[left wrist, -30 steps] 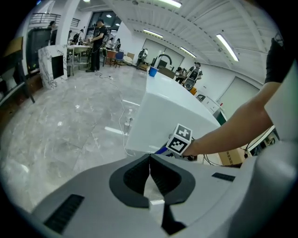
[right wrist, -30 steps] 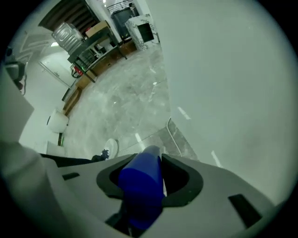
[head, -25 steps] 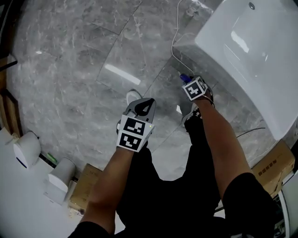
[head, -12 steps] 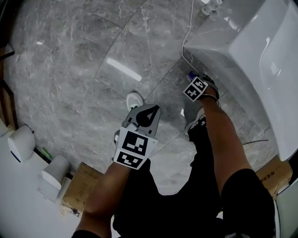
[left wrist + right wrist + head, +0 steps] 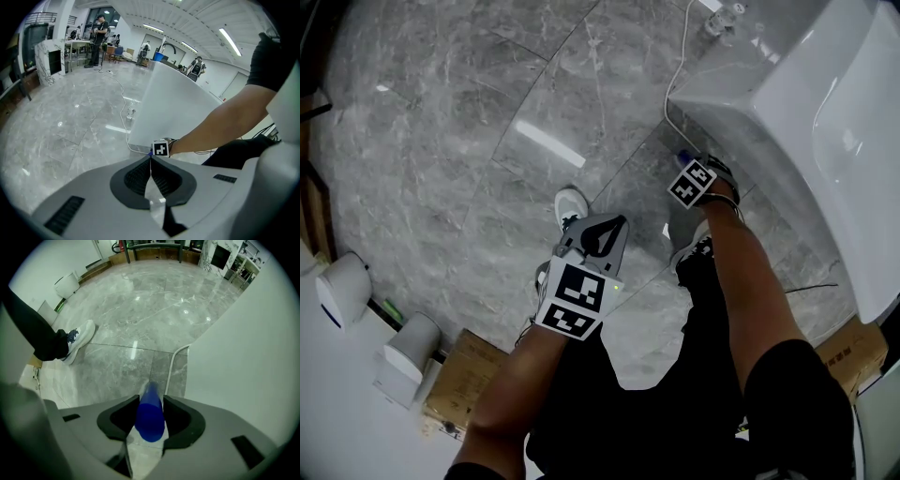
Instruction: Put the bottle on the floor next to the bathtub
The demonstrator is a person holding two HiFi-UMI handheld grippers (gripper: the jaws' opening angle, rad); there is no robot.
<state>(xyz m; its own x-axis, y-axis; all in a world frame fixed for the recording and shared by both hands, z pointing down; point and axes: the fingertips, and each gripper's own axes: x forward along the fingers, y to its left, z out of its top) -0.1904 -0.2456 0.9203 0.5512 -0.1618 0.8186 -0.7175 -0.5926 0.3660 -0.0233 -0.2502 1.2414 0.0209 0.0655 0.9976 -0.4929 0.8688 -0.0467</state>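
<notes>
Set-down step, by judgement: the right gripper (image 5: 150, 405) holds the blue plastic bottle (image 5: 150, 418) clamped between its fingers (image 5: 118, 414), low over the grey marble floor (image 5: 140, 324) and just beside the white bathtub (image 5: 243, 343). The next move calls for seating the bottle's base on the floor before the fingers part. The left gripper (image 5: 151, 161), well apart from the bottle, has its fingers (image 5: 136, 176) pressed together on nothing.

Bottle (image 5: 149, 414) blue; bathtub (image 5: 787, 103) white; floor (image 5: 441, 159) grey, marble-veined; shoe (image 5: 570, 202) white.

one bottle (image 5: 150, 416), one bathtub (image 5: 748, 111), one cable (image 5: 683, 58)
</notes>
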